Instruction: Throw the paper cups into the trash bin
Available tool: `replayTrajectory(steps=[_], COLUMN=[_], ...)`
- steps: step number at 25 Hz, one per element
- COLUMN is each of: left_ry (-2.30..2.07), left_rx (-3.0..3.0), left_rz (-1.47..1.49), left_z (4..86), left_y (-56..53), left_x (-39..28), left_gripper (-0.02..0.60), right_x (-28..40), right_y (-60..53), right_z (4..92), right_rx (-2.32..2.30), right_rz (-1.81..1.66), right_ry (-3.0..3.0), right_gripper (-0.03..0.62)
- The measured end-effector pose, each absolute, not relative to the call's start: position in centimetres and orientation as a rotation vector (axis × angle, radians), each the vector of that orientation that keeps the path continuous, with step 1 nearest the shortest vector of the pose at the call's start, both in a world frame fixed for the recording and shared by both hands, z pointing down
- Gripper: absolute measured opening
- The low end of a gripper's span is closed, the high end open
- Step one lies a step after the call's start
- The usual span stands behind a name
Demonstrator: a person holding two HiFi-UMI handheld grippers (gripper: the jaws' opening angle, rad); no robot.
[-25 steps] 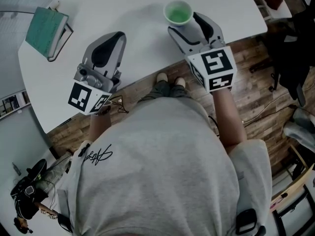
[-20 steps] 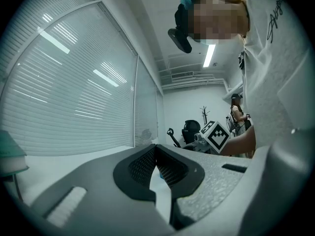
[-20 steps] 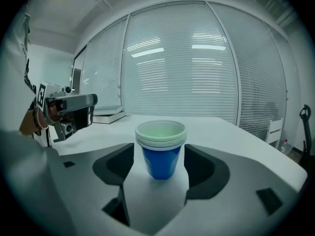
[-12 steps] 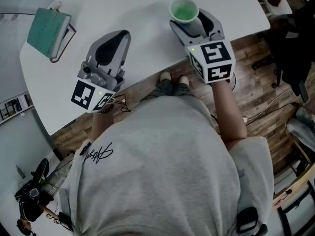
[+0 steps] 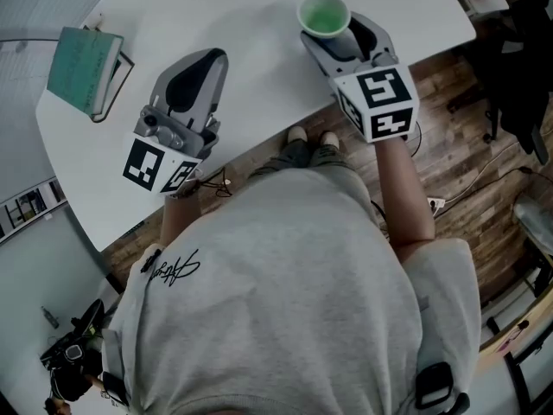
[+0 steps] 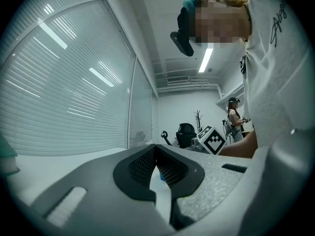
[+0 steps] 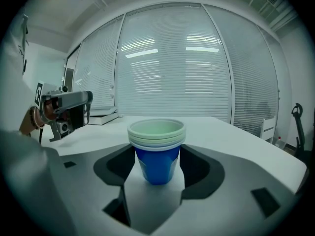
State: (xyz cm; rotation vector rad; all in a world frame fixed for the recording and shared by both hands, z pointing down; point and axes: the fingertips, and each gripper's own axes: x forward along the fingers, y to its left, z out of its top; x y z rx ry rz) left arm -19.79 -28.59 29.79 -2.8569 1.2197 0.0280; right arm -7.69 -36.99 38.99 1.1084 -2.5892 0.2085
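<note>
A stack of paper cups (image 5: 323,14), blue outside and pale green inside, stands on the white table (image 5: 233,15) near its right edge. My right gripper (image 5: 341,33) is open, with its jaws on either side of the stack. In the right gripper view the cups (image 7: 157,149) stand upright on the table between the two dark pads, and I cannot tell whether the pads touch them. My left gripper (image 5: 197,67) hovers over the table's near edge with its jaws together, and nothing is held in them (image 6: 156,149). No trash bin shows in any view.
A green book (image 5: 84,59) lies at the table's far left. Wooden floor (image 5: 449,137) runs below the table's near edge, with cables and dark equipment (image 5: 518,76) at the right. Glass walls with blinds (image 7: 197,73) stand behind the table. Another person (image 6: 234,119) stands far off.
My right gripper has moved slightly forward, so the cups sit deeper between its jaws. The left gripper has kept its place.
</note>
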Motion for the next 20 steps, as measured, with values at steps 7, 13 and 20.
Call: replayTrajectory(steps=[7,13,20], left_ry=[1.118,1.04,0.959], left_rx=[-2.915,-2.956,-3.008], left_rz=[0.052,0.07,0.033], left_z=[30.2,30.5,31.3], left_y=[-28.8,-28.9,-28.7], left_x=[-19.3,-18.0,-15.9], left_gripper=[0.005,0.005,0.005], right_x=[-7.3,-6.4,-5.2], right_y=[-36.0,-34.7,-33.2], right_z=[37.9,35.9,33.5], right_rx=[1.207,1.286,1.339], right_rz=[0.18,0.16,0.138], right_ry=[-2.615,-2.658,-2.711], right_gripper=[0.285,0.282,0.282])
